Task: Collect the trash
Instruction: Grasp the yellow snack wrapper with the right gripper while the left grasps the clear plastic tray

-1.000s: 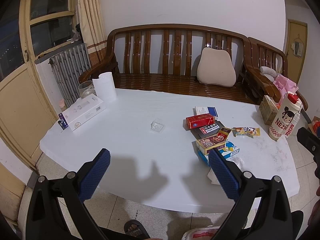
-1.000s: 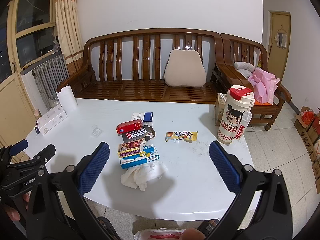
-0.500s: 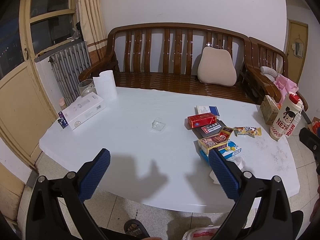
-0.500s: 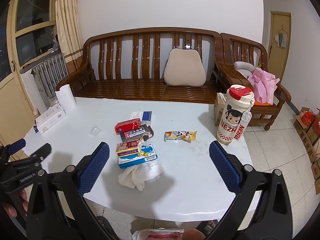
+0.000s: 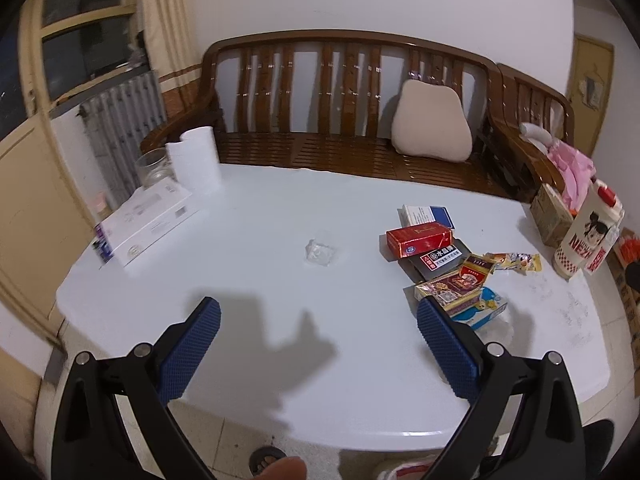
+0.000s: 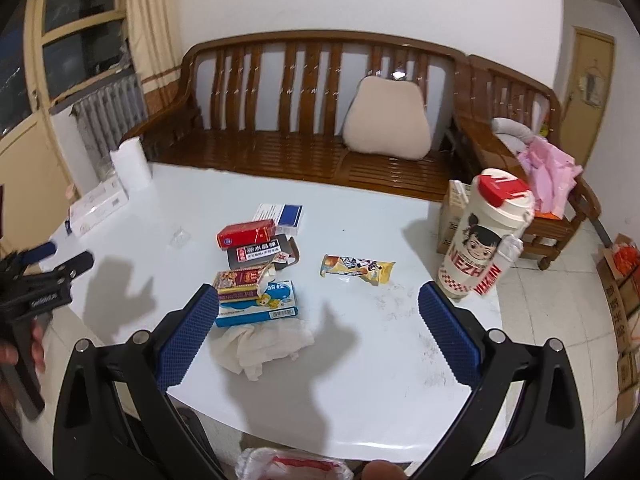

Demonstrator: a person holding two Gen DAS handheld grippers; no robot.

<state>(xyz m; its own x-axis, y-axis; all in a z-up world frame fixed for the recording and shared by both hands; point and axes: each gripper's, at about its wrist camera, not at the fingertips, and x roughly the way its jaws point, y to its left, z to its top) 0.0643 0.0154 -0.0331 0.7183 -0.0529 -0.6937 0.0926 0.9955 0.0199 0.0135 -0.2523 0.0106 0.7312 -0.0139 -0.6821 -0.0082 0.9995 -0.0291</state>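
Observation:
Trash lies on the white table [image 6: 360, 360]: a crumpled white tissue [image 6: 264, 344], a blue-and-white box [image 6: 264, 306] under a red-and-gold box [image 6: 240, 280], a black box [image 6: 260, 254], a red box [image 6: 246, 233], a blue-white box [image 6: 280, 215] and a yellow snack wrapper [image 6: 356, 269]. My right gripper [image 6: 318, 332] is open above the near edge, just over the tissue. My left gripper [image 5: 318, 344] is open over bare table, left of the pile [image 5: 448, 264]. A small clear plastic scrap [image 5: 320, 251] lies mid-table.
A tall cartoon bottle [image 6: 484, 236] and a carton [image 6: 452, 216] stand at the table's right. A paper roll [image 5: 198, 160], glass jar [image 5: 154, 166] and white box [image 5: 148, 220] sit at the far left. A wooden bench [image 6: 320, 120] is behind. A plastic bag [image 6: 288, 464] hangs below.
Both grippers have moved forward towards the table; the pile and tissue now sit closer to the right gripper. Both stay open.

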